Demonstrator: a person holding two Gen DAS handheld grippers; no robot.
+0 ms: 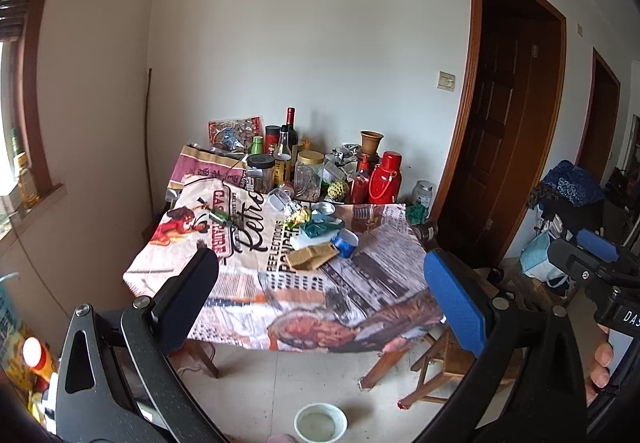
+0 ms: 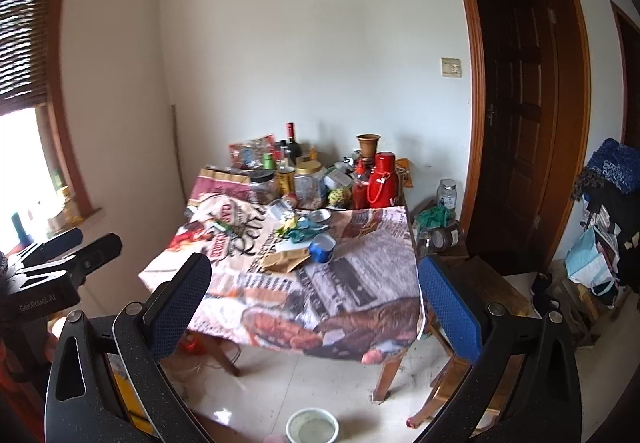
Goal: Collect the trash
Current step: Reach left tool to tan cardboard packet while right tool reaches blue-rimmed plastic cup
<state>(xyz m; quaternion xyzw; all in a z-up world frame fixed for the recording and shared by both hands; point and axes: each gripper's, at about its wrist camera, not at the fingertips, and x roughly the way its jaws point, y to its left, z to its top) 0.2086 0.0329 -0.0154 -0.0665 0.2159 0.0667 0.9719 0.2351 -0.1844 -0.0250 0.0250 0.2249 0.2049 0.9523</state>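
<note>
both grippers hang back from the table [image 1: 256, 307], well apart from anything on it, which suits a moment of sizing up the job rather than reaching. the left gripper [image 1: 320, 283] has its jaws spread wide and empty, and so does the right gripper [image 2: 314, 293], ready for whichever scrap comes first. the trash sits mid-cloth: a brown paper wrapper [image 1: 314, 257], a crumpled green wrapper [image 1: 320, 229] and a foil ball [image 1: 294, 209], loosely heaped beside a blue cup [image 1: 346, 243], in front of the jars and bottles at the wall side. no bin is plainly visible; the white bowl [image 1: 320, 423] on the floor may be unrelated.
</note>
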